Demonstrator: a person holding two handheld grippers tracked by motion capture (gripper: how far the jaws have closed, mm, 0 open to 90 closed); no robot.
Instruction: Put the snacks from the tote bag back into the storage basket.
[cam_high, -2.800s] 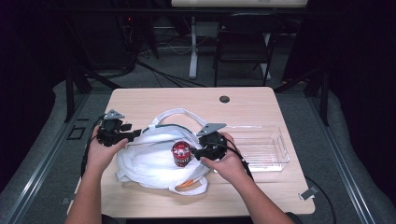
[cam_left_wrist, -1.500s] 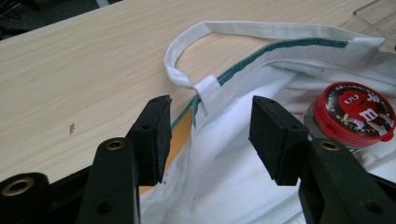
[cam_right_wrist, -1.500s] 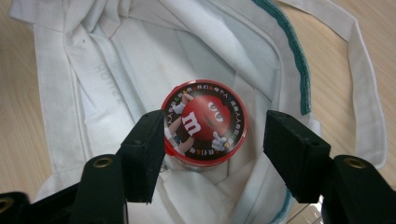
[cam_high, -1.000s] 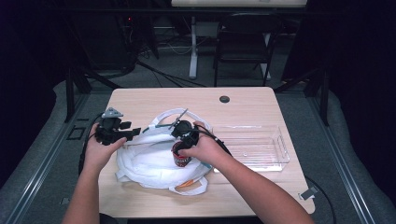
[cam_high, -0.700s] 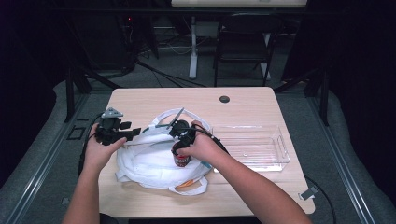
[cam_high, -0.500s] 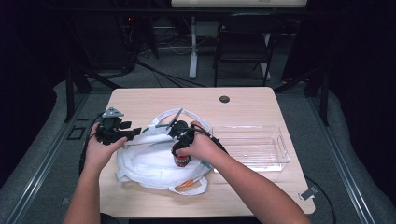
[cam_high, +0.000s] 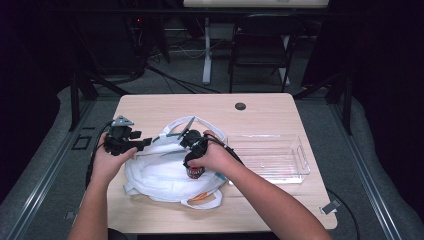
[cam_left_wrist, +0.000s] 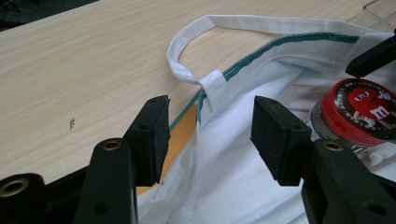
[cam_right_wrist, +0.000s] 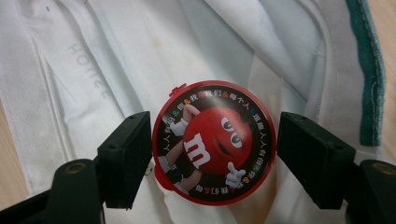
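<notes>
A white cloth bag (cam_high: 160, 175) with a green-trimmed hem (cam_left_wrist: 243, 65) lies open on the wooden table (cam_high: 270, 112). Inside it stands a round candy tin with a red lid (cam_right_wrist: 212, 142), which the high view places under my right hand (cam_high: 194, 172). My right gripper (cam_right_wrist: 212, 158) points down over the tin. Its jaws have just been opening and stand on either side of the lid, with a slim gap at the right pad (cam_right_wrist: 308, 149). My left gripper (cam_left_wrist: 208, 133) is open at the bag's left edge, with the hem and handle seam between its pads, unpinched.
A clear plastic tray (cam_high: 300, 165) sits right of the bag. Something orange (cam_high: 200, 196) pokes out at the bag's near edge. A black cable grommet (cam_high: 240, 106) marks the table's far side. A chair and cables stand beyond the table.
My right hand has swung left from beside the tray to above the tin, gripper tipped down. Over the last second it has barely shifted. My left hand has held still.
</notes>
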